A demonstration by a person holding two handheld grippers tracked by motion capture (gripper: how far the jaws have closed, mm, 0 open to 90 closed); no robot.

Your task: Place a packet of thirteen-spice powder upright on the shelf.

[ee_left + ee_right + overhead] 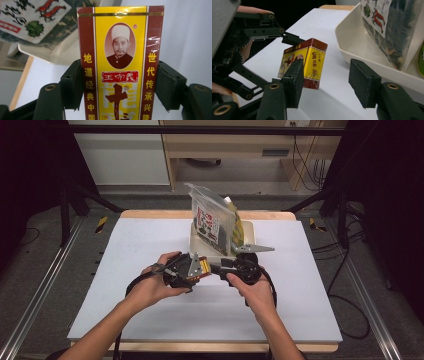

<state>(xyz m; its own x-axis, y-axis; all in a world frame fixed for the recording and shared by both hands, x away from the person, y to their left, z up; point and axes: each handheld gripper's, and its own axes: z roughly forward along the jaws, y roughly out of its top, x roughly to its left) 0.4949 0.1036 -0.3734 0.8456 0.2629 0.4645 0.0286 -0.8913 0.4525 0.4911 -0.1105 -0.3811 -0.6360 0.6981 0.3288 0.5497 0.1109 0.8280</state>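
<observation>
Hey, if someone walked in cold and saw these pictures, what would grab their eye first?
Probably the red and yellow spice box, clamped by its sides in the left gripper above the white table. Next, the cream tray behind it with a clear bag of dried goods standing in it. The right gripper hangs open beside the box.

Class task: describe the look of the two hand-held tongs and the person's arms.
Both tongs, left and right, are black, with blocky flat-faced jaws, brass-coloured pivot pins and black trailing cables. The right carries a grey three-cornered plate on top. The forearms are bare, no sleeves.
</observation>
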